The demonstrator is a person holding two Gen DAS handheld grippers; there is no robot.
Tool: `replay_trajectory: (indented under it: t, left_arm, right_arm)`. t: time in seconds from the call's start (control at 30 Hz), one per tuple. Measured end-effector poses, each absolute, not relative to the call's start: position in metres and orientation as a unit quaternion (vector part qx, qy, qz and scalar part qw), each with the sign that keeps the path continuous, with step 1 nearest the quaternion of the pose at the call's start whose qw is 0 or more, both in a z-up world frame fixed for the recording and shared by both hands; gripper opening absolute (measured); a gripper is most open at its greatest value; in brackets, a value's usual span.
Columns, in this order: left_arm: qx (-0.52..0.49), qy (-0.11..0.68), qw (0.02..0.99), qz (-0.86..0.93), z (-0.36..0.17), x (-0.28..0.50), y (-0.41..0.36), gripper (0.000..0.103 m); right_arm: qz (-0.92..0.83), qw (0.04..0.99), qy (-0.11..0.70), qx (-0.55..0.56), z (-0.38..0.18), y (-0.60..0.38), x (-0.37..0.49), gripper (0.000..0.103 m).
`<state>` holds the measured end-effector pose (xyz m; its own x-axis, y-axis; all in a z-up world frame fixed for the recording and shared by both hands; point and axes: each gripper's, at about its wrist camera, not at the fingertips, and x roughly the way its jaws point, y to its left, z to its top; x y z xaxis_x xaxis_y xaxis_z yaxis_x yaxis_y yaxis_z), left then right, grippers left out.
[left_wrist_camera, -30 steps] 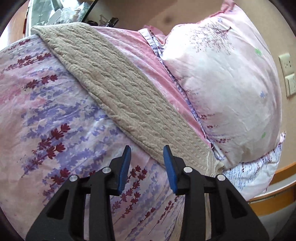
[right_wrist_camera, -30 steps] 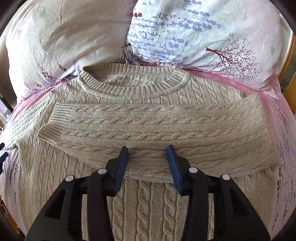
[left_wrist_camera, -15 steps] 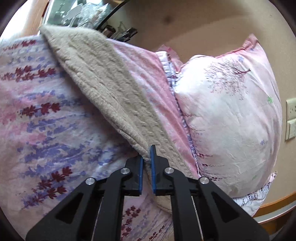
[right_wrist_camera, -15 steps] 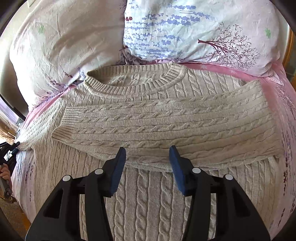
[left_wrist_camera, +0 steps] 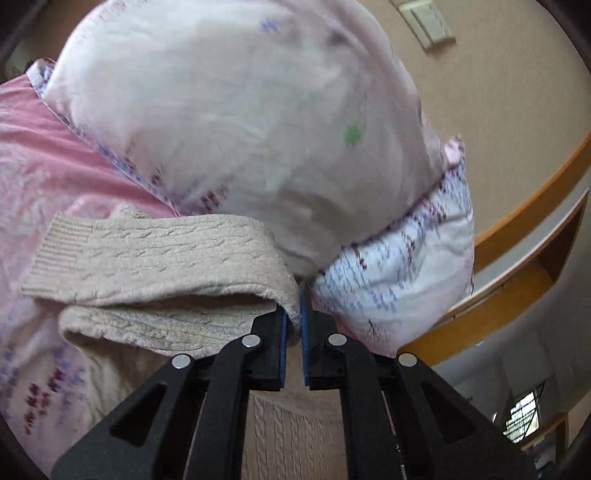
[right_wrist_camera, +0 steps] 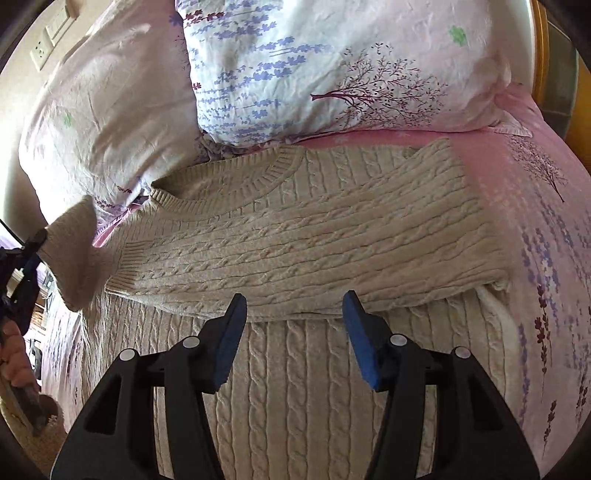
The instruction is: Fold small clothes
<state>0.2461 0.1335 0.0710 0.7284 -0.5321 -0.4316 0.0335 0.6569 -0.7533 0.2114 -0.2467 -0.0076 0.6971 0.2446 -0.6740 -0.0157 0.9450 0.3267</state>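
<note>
A beige cable-knit sweater (right_wrist_camera: 295,369) lies on the bed, collar toward the pillows, with its right sleeve (right_wrist_camera: 303,254) folded across the chest. My left gripper (left_wrist_camera: 292,314) is shut on the sweater's left sleeve (left_wrist_camera: 155,258) and holds it lifted, the ribbed cuff hanging to the left. It also shows at the left edge of the right wrist view (right_wrist_camera: 31,254) with the raised sleeve (right_wrist_camera: 74,254). My right gripper (right_wrist_camera: 293,314) is open and empty, hovering just above the sweater's body below the folded sleeve.
Two floral pillows (right_wrist_camera: 332,62) (right_wrist_camera: 110,122) sit against the wall behind the collar. The pink floral bedsheet (right_wrist_camera: 546,236) surrounds the sweater. A wooden bed frame (left_wrist_camera: 517,221) and wall sockets (left_wrist_camera: 428,26) are beyond the pillows.
My left gripper closed on the left sleeve, lifted it and swung it toward the sweater's middle. My right gripper stayed open and shifted slightly over the sweater.
</note>
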Motion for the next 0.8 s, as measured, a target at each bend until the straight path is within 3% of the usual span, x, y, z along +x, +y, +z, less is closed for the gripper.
replay_trajectory:
  t: [0.1,0.23,0.33,0.47,0.57,0.63,0.8]
  left_arm:
    - [-0.364,0.392,0.828,-0.168,0.032,0.251,0.091,0.007]
    - [-0.394,0.438,0.793,-0.154,-0.004,0.251,0.088,0.013]
    - [-0.432,0.426,0.783,-0.137,-0.005,0.247,0.113,0.026]
    - [-0.45,0.389,0.8,-0.079,0.009,0.24,0.155,0.03]
    - [-0.48,0.368,0.795,-0.035,0.011,0.239,0.181,0.029]
    - [-0.48,0.359,0.8,-0.027,0.016,0.243,0.185,0.011]
    - [-0.418,0.331,0.839,-0.108,0.054,0.259,0.128,0.008]
  right_arm:
    - [0.069,0.907,0.385,0.155,-0.01,-0.253,0.208,0.056]
    - [0.069,0.905,0.389,0.159,-0.014,-0.259,0.207,0.056]
    - [0.071,0.904,0.388,0.162,-0.015,-0.26,0.208,0.056]
    - [0.076,0.904,0.386,0.165,-0.017,-0.259,0.208,0.056]
    - [0.078,0.905,0.384,0.165,-0.017,-0.259,0.207,0.056]
    - [0.077,0.906,0.381,0.165,-0.016,-0.262,0.205,0.056]
    - [0.065,0.911,0.366,0.178,-0.012,-0.281,0.2,0.056]
